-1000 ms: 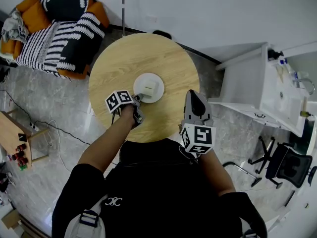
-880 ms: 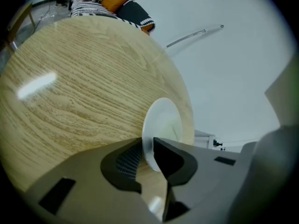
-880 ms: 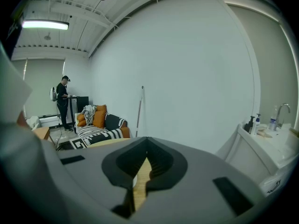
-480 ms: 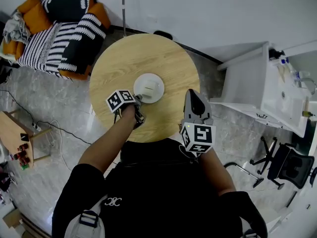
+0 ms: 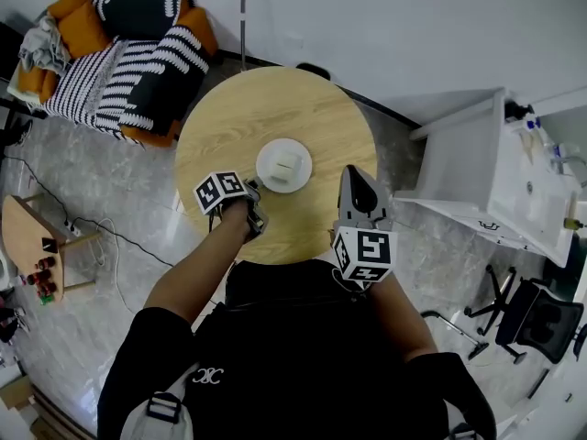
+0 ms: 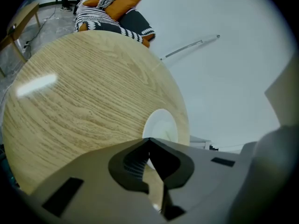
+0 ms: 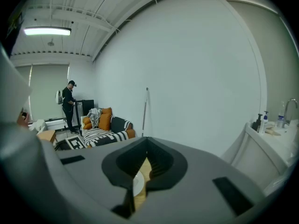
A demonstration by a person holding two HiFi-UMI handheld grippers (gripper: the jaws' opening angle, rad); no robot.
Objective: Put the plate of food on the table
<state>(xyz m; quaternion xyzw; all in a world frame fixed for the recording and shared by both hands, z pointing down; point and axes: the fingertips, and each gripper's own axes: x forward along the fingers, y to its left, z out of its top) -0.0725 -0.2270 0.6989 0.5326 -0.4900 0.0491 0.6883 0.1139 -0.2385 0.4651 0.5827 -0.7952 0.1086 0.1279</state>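
Head view: plate [image 5: 283, 166] with a pale food block [image 5: 288, 161] sits on the table [image 5: 229, 117]; left gripper [image 5: 253, 186] just at its 8 o'clock, right gripper [image 5: 353, 172] near at 3 o'clock, sofa [image 5: 128, 62] away at 10 o'clock. Left gripper view: jaws clenched tip to tip, empty, plate just beyond at 12 o'clock. Right gripper view: jaws pressed together on nothing.

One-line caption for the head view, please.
White plate of food sits on the round wooden table; left gripper shut beside it, right gripper shut over the table's edge.
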